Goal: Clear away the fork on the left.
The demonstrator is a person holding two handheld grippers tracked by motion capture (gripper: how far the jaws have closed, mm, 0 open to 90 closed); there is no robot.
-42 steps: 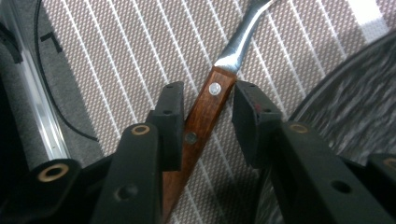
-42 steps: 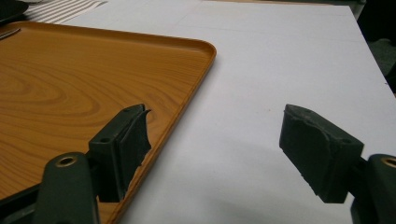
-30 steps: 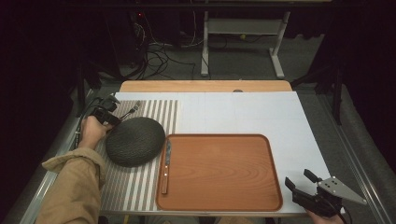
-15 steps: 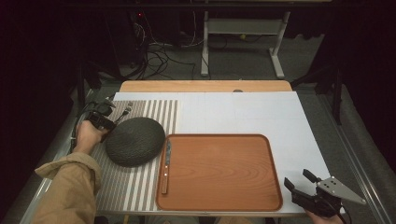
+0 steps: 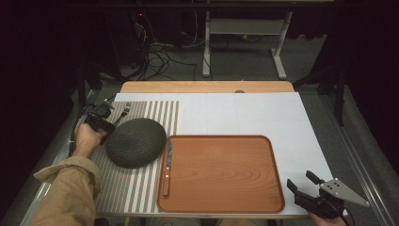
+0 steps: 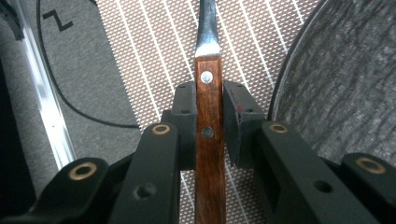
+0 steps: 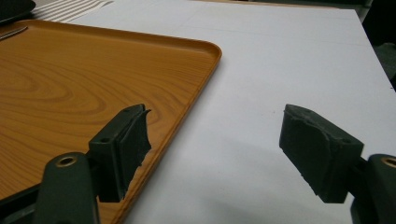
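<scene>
On the striped placemat [image 5: 141, 188] at the table's left, my left gripper [image 5: 106, 125] is shut on a wood-handled fork [image 6: 208, 116]. Its jaws have just been closing, and both pads now press the riveted handle. The fork's metal end [image 5: 124, 111] points to the far right, beside a dark domed bowl [image 5: 136, 142]. A wood-handled knife [image 5: 166, 172] lies along the left edge of the wooden tray [image 5: 221, 174]. My right gripper [image 5: 303, 181] stands open over the white table off the tray's near right corner, with nothing between its jaws [image 7: 215, 126].
The white tabletop [image 5: 244, 113] stretches behind and to the right of the tray. A metal rail [image 6: 44, 93] and a cable run along the table's left edge. Cables and a desk frame [image 5: 244, 47] stand on the floor beyond the table.
My left hand has slid a little to the left and nearer, and the fork's metal end has shifted left with it. The right gripper has stayed where it was.
</scene>
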